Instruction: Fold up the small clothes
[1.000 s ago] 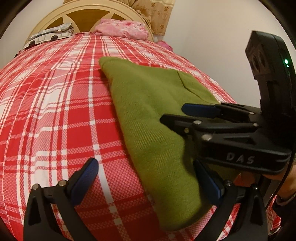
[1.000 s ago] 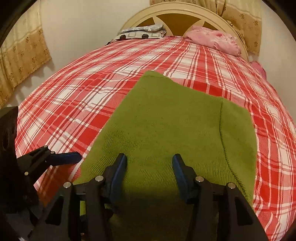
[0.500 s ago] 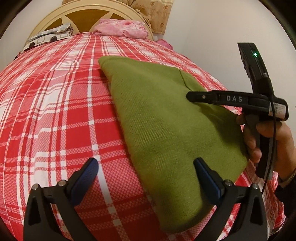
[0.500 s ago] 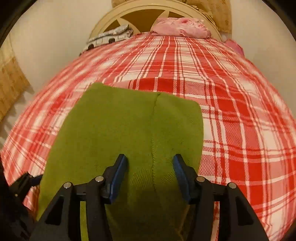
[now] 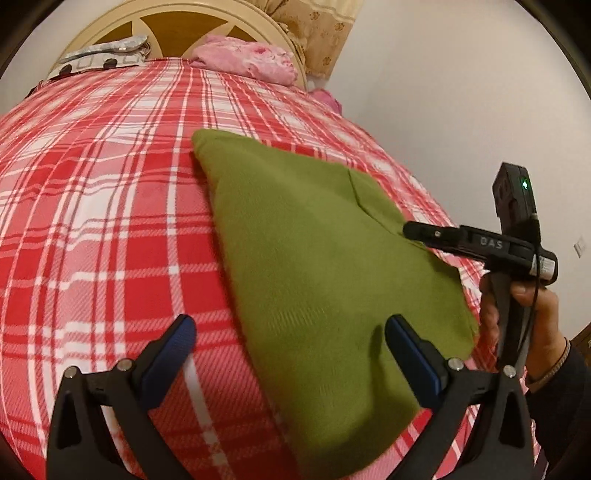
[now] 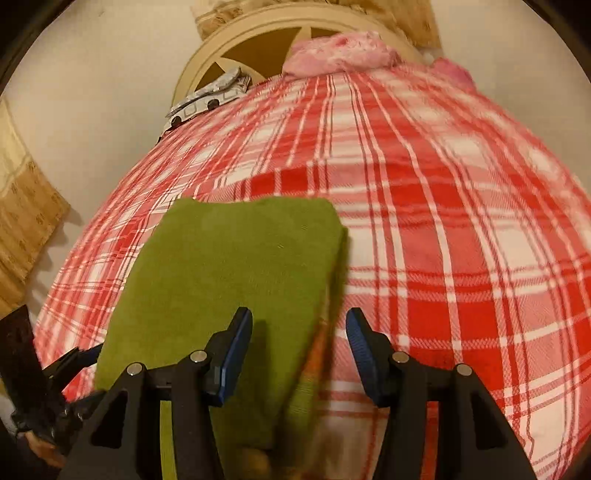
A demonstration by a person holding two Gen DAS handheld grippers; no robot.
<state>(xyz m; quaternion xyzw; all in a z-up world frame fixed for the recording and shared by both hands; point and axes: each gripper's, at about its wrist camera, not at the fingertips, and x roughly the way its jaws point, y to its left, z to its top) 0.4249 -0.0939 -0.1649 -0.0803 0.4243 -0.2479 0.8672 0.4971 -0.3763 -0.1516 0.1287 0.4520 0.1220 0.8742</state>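
A green knitted garment (image 5: 317,266) lies flat on the red plaid bedspread (image 5: 92,229), with a folded flap along its far right side. My left gripper (image 5: 291,347) hovers open over the garment's near left edge, nothing between its blue pads. In the right wrist view my right gripper (image 6: 299,343) is open and empty, straddling the right edge of the green garment (image 6: 236,277). From the left wrist view the right gripper (image 5: 417,232) shows edge-on at the garment's right side, held by a hand (image 5: 517,314). The left gripper (image 6: 62,380) shows dark at the lower left.
Pink bedding (image 5: 247,62) and a grey-and-white patterned cloth (image 5: 99,55) lie by the cream headboard (image 5: 155,22). A patterned curtain (image 6: 22,229) hangs left of the bed. A white wall runs close along the bed's right side.
My right gripper has swept right across the garment, from over its middle to its right edge, rolling as it went. The left gripper has stayed put and open.
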